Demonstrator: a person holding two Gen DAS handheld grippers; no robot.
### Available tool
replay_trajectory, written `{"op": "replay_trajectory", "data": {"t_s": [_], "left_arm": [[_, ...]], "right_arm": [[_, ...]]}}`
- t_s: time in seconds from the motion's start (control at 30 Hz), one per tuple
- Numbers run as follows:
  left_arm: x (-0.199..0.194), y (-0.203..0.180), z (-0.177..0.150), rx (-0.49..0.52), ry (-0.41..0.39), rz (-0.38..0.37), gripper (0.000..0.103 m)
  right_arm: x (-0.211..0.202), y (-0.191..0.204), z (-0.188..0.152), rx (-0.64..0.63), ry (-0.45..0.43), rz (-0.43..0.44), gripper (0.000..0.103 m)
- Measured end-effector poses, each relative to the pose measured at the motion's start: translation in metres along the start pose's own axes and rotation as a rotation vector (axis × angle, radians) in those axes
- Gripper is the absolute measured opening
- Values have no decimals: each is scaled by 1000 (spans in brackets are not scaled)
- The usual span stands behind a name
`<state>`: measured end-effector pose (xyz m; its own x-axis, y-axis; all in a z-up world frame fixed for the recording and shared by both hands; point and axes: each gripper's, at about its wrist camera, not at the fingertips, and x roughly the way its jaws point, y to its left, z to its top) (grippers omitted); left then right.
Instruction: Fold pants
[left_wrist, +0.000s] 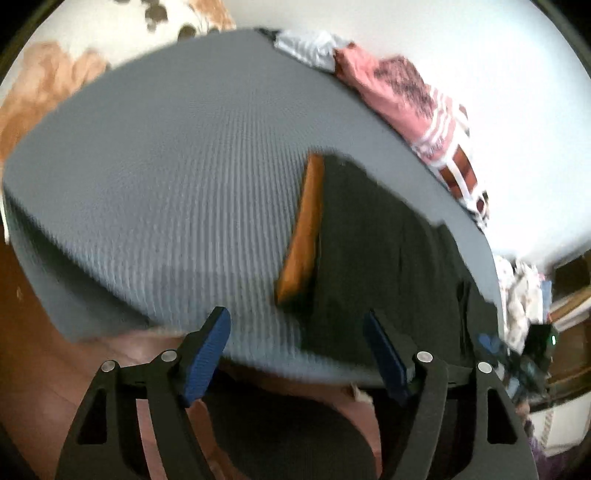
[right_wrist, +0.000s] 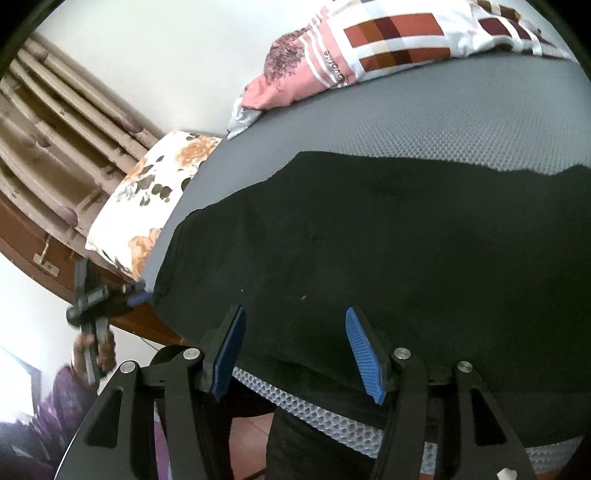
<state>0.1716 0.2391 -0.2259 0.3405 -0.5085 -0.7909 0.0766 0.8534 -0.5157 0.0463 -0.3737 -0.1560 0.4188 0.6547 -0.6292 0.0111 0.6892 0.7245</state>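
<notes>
Dark pants (right_wrist: 369, 236) lie spread flat on a grey textured bed cover (right_wrist: 461, 110), part hanging over the near edge. In the left wrist view the pants (left_wrist: 388, 258) show an orange inner waistband strip (left_wrist: 304, 229) at their left end. My left gripper (left_wrist: 297, 328) is open and empty, just off the near bed edge by the waistband corner. My right gripper (right_wrist: 295, 325) is open and empty, hovering over the pants' near edge. The left gripper also shows in the right wrist view (right_wrist: 138, 297), at the pants' left corner.
A pink and white striped cloth (right_wrist: 369, 51) and a small white cloth (right_wrist: 240, 118) lie at the far side of the bed. A floral pillow (right_wrist: 155, 192) lies at the left end. Brown floor (left_wrist: 37, 332) lies below the bed. Clutter (left_wrist: 524, 306) sits at the right.
</notes>
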Motion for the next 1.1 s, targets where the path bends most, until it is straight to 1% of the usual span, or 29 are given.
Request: {"op": "replay_trajectory", "data": {"t_s": [0.1, 0.13, 0.17, 0.23, 0.27, 0.33, 0.37, 0.43, 0.5, 0.6, 0.67, 0.73, 0.77, 0.8, 0.83, 1.0, 1.03, 1.1], "left_arm": [[7, -8, -17, 24, 27, -9, 73], [13, -11, -21, 24, 31, -12, 66], [16, -13, -22, 25, 25, -6, 57], [20, -18, -24, 27, 4, 35, 52], [19, -19, -27, 30, -3, 47, 47], [18, -21, -31, 31, -15, 60, 39], [16, -24, -32, 35, -25, 79, 28], [10, -29, -29, 56, -56, 124, 9], [6, -36, -23, 67, -83, 149, 8], [5, -44, -5, 88, -108, 166, 7], [1, -49, 7, 103, -132, 163, 6], [-7, -64, 23, 129, -181, 147, 3], [-10, -70, 28, 150, -202, 152, 0], [-11, -71, 31, 162, -214, 164, 0], [-8, -69, 34, 165, -213, 180, 0], [17, -42, 37, 103, -146, 186, 0], [18, -39, 36, 96, -143, 191, 0], [11, -37, 34, 77, -168, 170, 0]], "right_arm": [[5, 3, -2, -5, 11, -1, 55], [6, 5, -3, -7, 14, 1, 55], [7, 6, -3, -9, 16, 2, 55], [6, 9, -5, -18, 17, 0, 55], [5, 11, -5, -25, 15, 0, 55], [3, 12, -5, -31, 10, 3, 55], [3, 12, -5, -31, 9, 3, 55], [4, 10, -5, -27, 9, 1, 55], [4, 7, -6, -19, 8, 0, 55], [7, 0, -10, 3, 9, 0, 55], [8, -6, -11, 31, 3, 13, 53], [7, -8, -11, 38, -6, 12, 53], [7, -8, -11, 38, -7, 12, 53], [7, -8, -12, 37, -8, 12, 53], [8, -9, -12, 36, -11, 12, 53], [8, -9, -15, 31, -20, 25, 56], [8, -10, -16, 30, -20, 25, 56], [8, -10, -16, 29, -18, 30, 57]]}}
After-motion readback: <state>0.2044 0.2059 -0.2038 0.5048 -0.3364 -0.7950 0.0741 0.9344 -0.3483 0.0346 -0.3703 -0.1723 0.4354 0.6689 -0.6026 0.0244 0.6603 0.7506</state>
